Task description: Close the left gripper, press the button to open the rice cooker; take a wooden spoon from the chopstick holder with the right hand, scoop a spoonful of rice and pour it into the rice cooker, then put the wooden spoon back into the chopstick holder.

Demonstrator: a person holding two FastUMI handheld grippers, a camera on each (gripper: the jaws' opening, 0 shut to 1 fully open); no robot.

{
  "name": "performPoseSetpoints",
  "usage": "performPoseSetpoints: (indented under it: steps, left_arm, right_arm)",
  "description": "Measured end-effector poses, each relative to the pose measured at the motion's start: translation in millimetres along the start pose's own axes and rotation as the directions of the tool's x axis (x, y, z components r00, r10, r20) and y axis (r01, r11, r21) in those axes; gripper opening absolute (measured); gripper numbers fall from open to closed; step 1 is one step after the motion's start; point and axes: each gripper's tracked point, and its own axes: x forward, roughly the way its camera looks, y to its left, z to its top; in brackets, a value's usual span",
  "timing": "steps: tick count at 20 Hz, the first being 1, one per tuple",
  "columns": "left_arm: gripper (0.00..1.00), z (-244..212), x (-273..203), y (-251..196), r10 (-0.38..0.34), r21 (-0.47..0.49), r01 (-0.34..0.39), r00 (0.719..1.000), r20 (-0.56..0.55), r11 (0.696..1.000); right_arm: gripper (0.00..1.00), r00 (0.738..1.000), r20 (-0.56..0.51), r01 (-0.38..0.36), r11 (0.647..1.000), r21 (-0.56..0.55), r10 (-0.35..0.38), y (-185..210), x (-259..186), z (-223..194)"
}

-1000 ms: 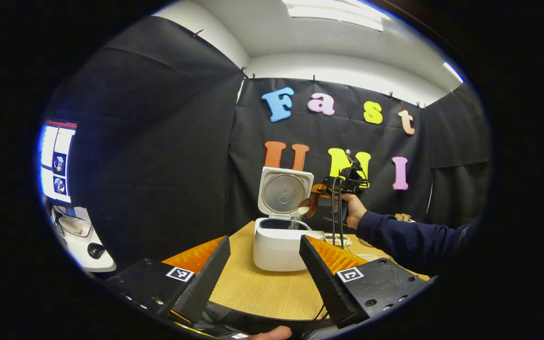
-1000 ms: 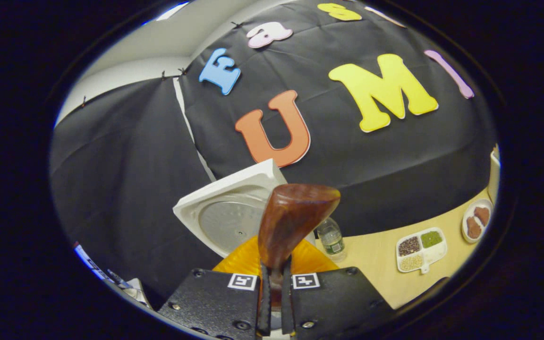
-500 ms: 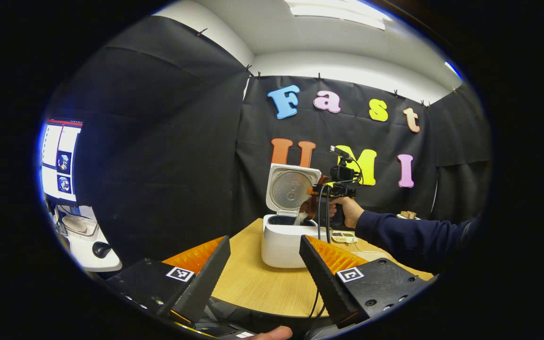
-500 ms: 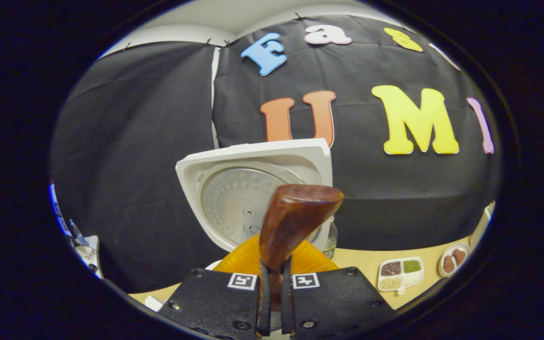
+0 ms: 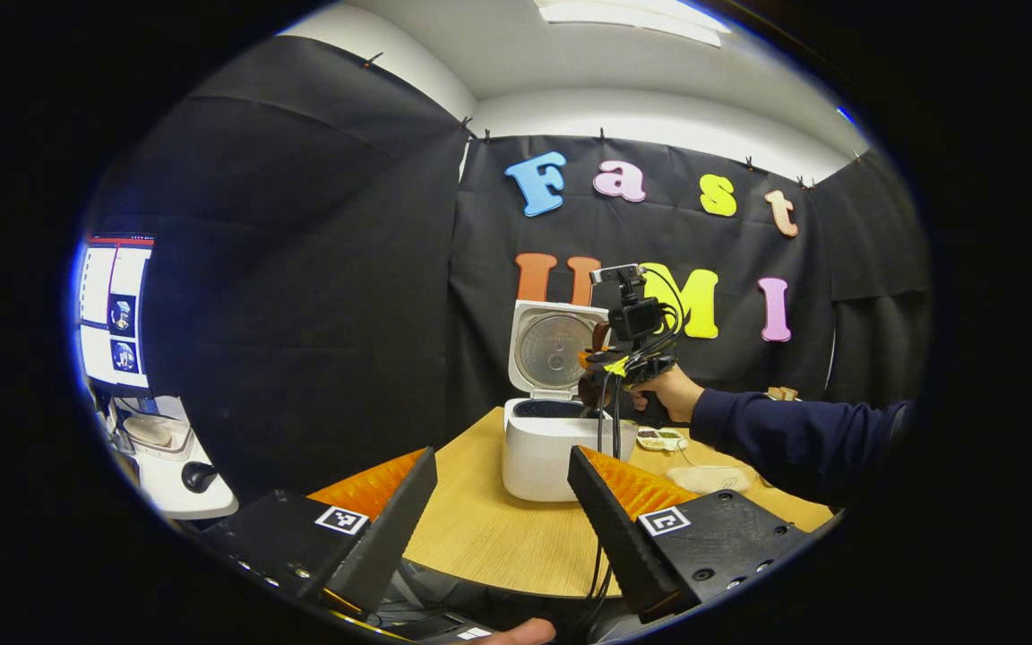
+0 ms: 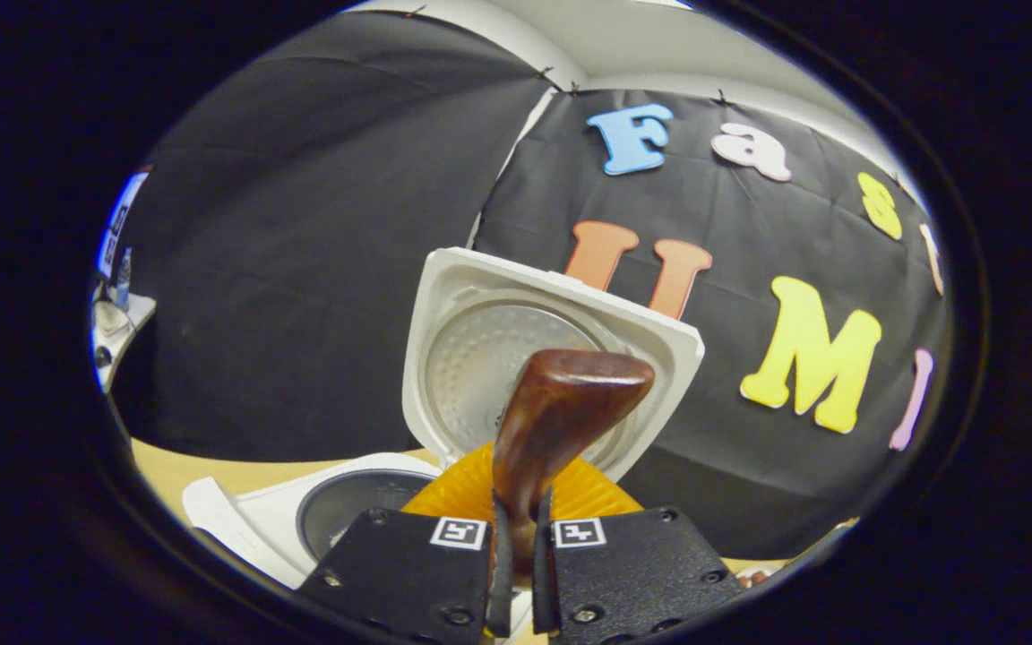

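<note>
With the right gripper jaws clamped narrowly on the dark brown wooden spoon above the open white rice cooker, and the left gripper jaws wide and empty, the spoon could twist in that thin grip and clip the raised lid.

Rice cooker lid up on table; right gripper beside it; left gripper agape
</note>
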Motion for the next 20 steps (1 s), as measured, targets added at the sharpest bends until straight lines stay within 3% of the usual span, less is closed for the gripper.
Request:
performPoseSetpoints:
  steps: [4, 8, 16, 20]
  left_arm:
    - [0.94, 2, 7, -10, 0.007, -0.025, -0.007, 1.000, -0.013, 1.000]
    - [0.94, 5, 16, -22, 0.006, 0.007, -0.006, 1.000, -0.006, 1.000]
    - [0.94, 17, 35, -65, -0.047, 0.066, 0.046, 0.999, 0.014, 0.997]
    - [0.94, 31, 45, -89, -0.069, 0.082, 0.065, 0.996, 0.052, 0.995]
  right_arm:
    - [0.14, 1.000, 0.015, 0.012, 1.000, -0.002, -0.012, -14, -10, 5]
    - [0.16, 0.999, 0.027, -0.020, 0.996, 0.083, 0.018, -43, -41, 12]
    - [0.17, 1.000, 0.024, 0.011, 0.968, 0.252, -0.018, -138, -159, 23]
    - [0.18, 0.997, -0.001, 0.077, 0.944, 0.321, -0.081, -192, -228, 10]
